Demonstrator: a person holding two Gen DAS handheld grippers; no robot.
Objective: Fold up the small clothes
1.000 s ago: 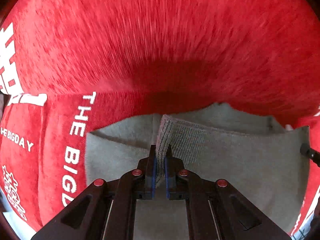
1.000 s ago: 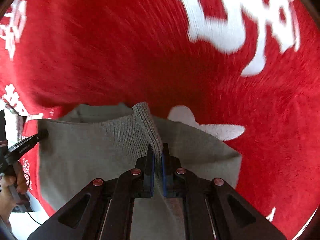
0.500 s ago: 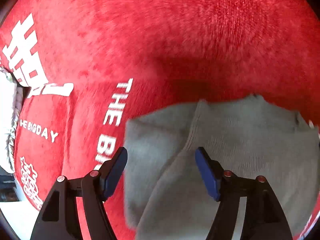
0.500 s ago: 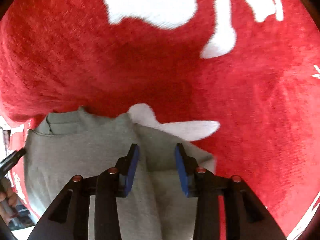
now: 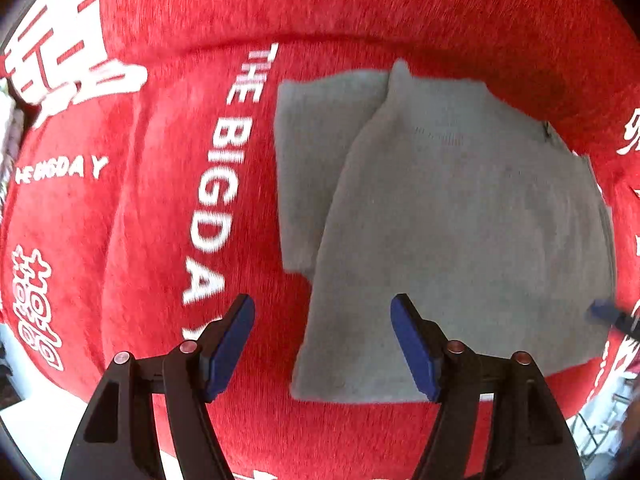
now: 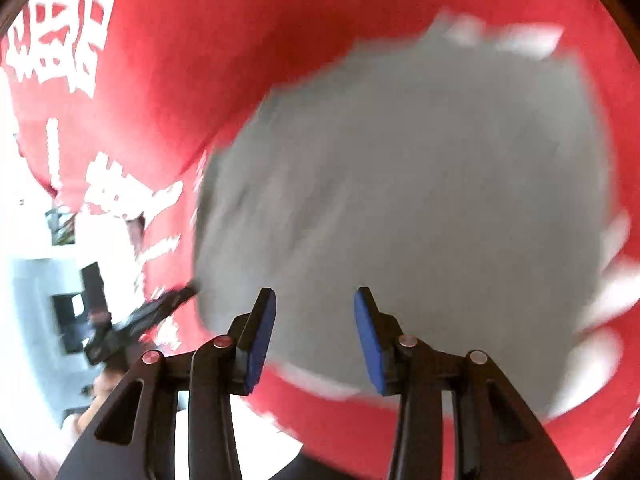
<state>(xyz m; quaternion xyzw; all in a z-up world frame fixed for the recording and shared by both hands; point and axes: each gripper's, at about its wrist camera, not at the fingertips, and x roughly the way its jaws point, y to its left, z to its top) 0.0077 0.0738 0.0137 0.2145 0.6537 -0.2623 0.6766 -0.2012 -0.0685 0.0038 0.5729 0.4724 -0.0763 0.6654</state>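
Having just let go, both tongs, left [image 5: 322, 342] and right [image 6: 315, 334], hang released above the folded grey garment [image 5: 460, 220]; this fold looks finished.

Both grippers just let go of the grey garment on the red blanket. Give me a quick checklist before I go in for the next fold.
1. Left gripper free of cloth: ok. Its jaws have just been opening, stand wide, nothing between them.
2. Right gripper free of cloth: ok. Its jaws have just been opening; the pads press on nothing.
3. Grey garment lying on the red blanket, not hanging: ok.
4. Fold in place: ok. One layer lies over another, with a lower layer showing at the garment's left side in the left wrist view.
5. Edges lined up: not ok. The top layer's left edge runs slanted across the lower one.
6. Garment's right side flat: cannot tell; the right wrist view is blurred.
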